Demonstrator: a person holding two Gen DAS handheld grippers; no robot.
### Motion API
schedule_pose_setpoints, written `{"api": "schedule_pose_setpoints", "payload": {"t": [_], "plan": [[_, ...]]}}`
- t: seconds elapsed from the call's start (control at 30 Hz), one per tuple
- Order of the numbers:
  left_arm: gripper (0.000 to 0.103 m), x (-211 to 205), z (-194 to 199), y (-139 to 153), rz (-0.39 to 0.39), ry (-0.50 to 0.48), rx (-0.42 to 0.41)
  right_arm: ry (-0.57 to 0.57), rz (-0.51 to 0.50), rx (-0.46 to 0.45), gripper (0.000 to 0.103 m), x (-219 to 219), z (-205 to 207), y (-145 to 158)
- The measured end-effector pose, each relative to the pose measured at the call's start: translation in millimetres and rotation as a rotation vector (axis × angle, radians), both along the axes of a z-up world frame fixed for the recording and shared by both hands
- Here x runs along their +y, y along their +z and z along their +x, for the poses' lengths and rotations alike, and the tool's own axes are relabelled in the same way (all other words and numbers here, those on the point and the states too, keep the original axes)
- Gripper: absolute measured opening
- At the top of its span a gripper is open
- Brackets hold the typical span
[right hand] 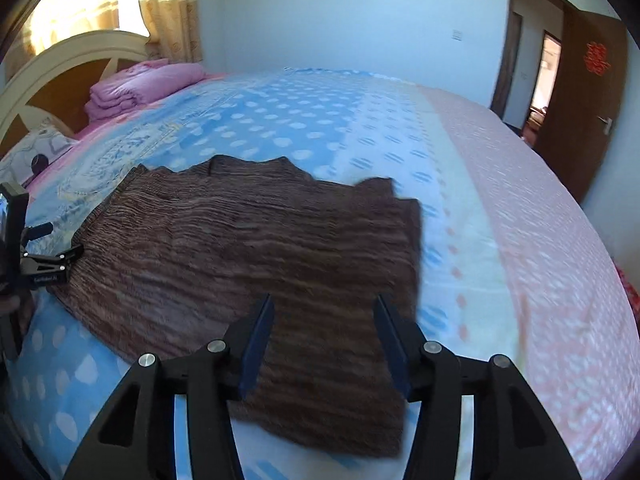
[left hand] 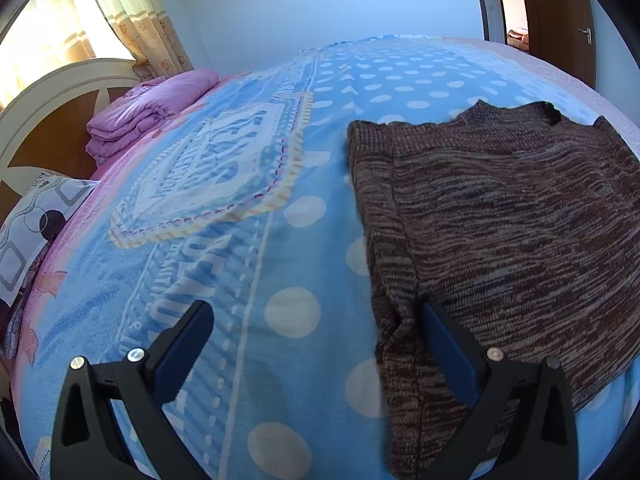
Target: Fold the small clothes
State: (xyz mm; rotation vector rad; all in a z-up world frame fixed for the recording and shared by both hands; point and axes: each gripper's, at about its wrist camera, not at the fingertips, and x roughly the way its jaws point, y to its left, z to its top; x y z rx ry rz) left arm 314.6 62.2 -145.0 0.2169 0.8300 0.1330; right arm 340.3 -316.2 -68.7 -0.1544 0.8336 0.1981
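Observation:
A brown knitted sweater [left hand: 516,216] lies spread flat on the blue dotted blanket [left hand: 288,272], with its sleeves folded in. It also shows in the right wrist view [right hand: 256,248]. My left gripper [left hand: 316,316] is open over the sweater's left edge, its right finger above the knit and its left finger above the blanket. My right gripper [right hand: 323,312] is open and empty just above the sweater's near right part. The left gripper shows at the far left of the right wrist view [right hand: 52,260], by the sweater's left edge.
A folded pink quilt [left hand: 148,112] and a patterned pillow [left hand: 32,224] lie by the headboard [left hand: 52,92]. A pink sheet [right hand: 540,240] covers the bed's right side. A brown door [right hand: 584,112] stands open at the right; curtains [left hand: 132,12] hang behind the bed.

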Motion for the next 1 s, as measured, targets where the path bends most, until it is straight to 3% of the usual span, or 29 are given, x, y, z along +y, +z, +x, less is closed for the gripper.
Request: {"api": "schedule_pose_setpoints", "payload": {"t": [0.2, 0.5, 1.0], "plan": [[0.103, 3, 1, 1, -0.023, -0.001, 0.005, -0.033, -0.009, 0.100, 0.053, -3, 23, -38], [0.103, 4, 3, 0, -0.036, -0.004, 0.012, -0.058, 0.045, 0.056, 0.052, -25, -13, -46], [0.103, 15, -2, 6, -0.118, -0.021, 0.009, -0.073, -0.033, 0.006, 0.053, -19, -53, -46]]}}
